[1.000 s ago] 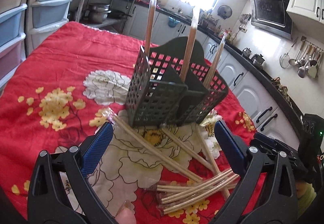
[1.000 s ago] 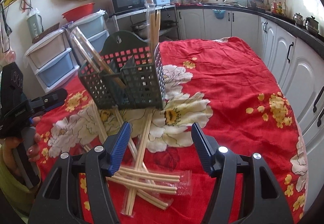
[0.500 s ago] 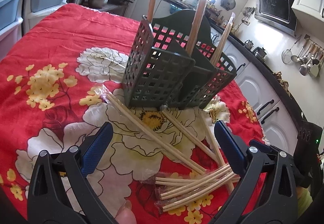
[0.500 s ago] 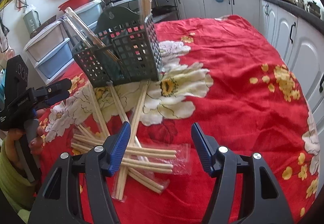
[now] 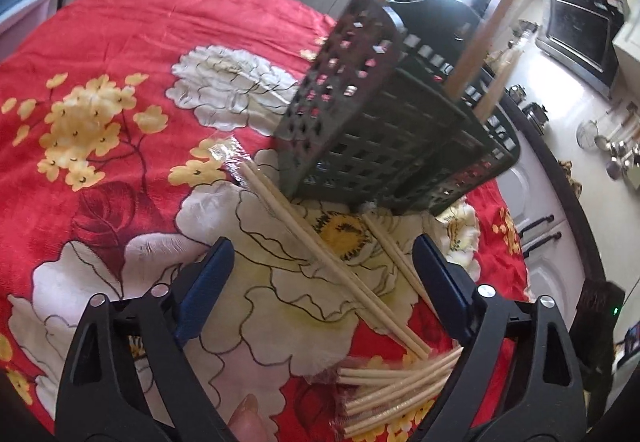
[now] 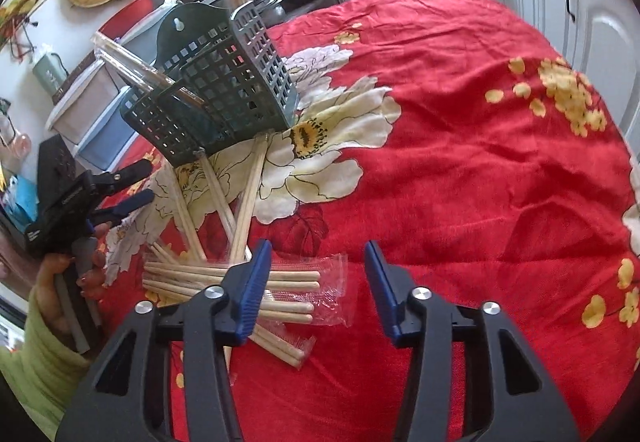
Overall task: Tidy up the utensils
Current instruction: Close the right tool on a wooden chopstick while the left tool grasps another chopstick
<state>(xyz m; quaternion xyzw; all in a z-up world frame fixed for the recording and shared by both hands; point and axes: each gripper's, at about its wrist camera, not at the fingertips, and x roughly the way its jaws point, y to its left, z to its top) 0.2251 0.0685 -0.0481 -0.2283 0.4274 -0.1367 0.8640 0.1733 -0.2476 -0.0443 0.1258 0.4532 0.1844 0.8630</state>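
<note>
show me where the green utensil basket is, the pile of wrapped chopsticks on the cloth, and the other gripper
green utensil basket (image 6: 240,82), right wrist view, on its lattice front wall.
pile of wrapped chopsticks (image 6: 292,307), right wrist view, on a stick's blunt end inside its clear sleeve.
left gripper (image 6: 132,186), right wrist view, between its fingertips.

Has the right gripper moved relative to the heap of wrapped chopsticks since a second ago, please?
Yes. The right gripper has come down and in toward the wrapped chopsticks, its jaws closing with nothing between them yet.

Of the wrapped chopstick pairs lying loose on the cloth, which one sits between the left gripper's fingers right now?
The long clear-wrapped wooden chopstick pair running diagonally from the dark green perforated plastic holder's corner; the closing left gripper straddles it untouched. The other pairs lie farther right.
</note>
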